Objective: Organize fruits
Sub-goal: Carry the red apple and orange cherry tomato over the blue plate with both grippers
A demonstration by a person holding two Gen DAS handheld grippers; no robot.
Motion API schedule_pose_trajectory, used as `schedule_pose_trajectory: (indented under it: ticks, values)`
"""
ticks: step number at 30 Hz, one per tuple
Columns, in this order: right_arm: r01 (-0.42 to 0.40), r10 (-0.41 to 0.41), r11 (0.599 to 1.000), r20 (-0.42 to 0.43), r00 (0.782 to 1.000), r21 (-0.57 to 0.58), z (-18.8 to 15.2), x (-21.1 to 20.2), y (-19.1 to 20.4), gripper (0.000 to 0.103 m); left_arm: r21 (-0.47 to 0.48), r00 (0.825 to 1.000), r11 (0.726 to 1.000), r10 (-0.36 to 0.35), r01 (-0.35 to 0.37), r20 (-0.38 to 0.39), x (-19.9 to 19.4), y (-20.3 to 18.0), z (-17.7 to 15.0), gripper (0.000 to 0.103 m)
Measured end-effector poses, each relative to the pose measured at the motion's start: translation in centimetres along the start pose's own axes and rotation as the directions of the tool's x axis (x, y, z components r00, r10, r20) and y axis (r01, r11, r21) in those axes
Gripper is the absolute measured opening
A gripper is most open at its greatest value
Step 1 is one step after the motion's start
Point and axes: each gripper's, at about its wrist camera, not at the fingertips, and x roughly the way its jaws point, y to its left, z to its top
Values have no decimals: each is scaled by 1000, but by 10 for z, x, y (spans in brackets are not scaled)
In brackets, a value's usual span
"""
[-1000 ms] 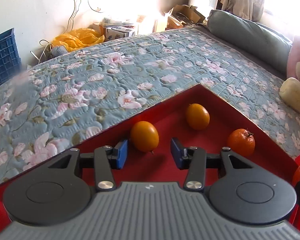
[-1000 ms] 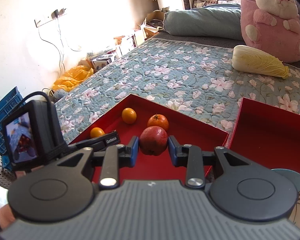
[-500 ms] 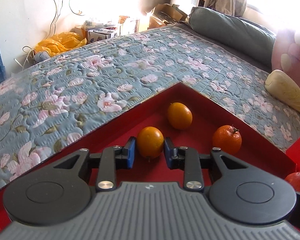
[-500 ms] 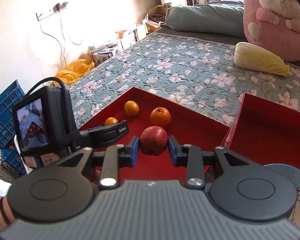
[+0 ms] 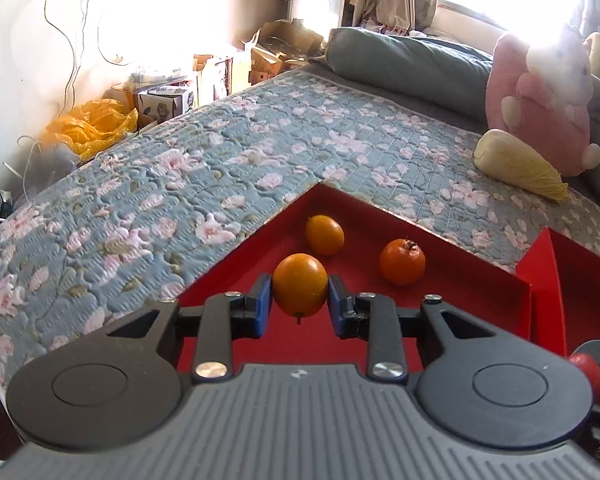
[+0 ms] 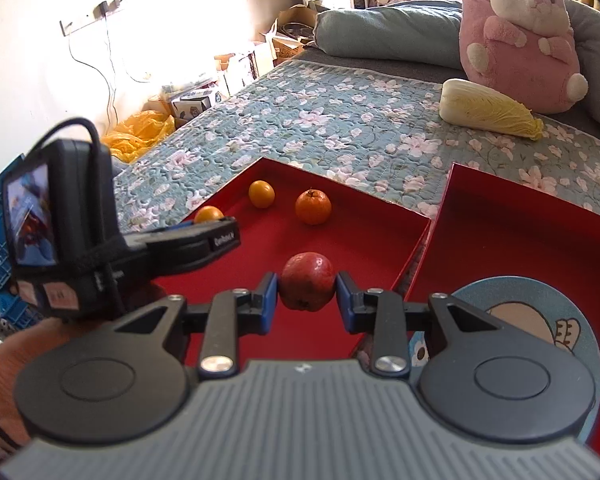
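My left gripper [image 5: 299,301] is shut on a yellow-orange fruit [image 5: 300,283] and holds it above the floor of the left red box [image 5: 480,276]. Two fruits lie in that box: a small yellow-orange one [image 5: 324,234] near the far corner and a darker orange [image 5: 402,261] to its right. My right gripper [image 6: 307,297] is shut on a dark red fruit [image 6: 308,275], held over the same box [image 6: 364,236]. The right wrist view shows the left tool [image 6: 84,236] with its held fruit [image 6: 209,213], plus both lying fruits [image 6: 261,193] [image 6: 313,207].
A second red box [image 6: 512,248] stands right of the first. A round blue cartoon plate [image 6: 580,320] lies near my right gripper. All rest on a flowered bed quilt [image 5: 220,160]. A cabbage [image 6: 488,109], a pink plush toy [image 6: 516,36] and a grey bolster [image 5: 412,68] lie behind.
The left gripper closed on the yellow-orange fruit and lifted it off the box floor. The right gripper, still holding the red fruit, shifted right and slightly up.
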Motion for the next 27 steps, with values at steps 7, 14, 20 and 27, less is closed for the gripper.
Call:
schedule_pose_trajectory:
  ticks: [7,14,20,27]
  values:
    - [-9,10,1000,52,999,-7,-6,-28,11,35,136,992,989,-77,63,97,-57,-3,29,35]
    - [-23,25,999,85,996,-25,-11,-47,16,35,228,984,969,-125,95,124,-83,-11,33,35]
    - [-7,8,1000,93,996,-11,-14,-52,2,35,253,988,960,-139,117,70,-70,-27,17,35]
    - [18,-20,1000,95,995,16,-18,-54,-18,35,287,979,943,-193,169,59,-65,-56,10,35]
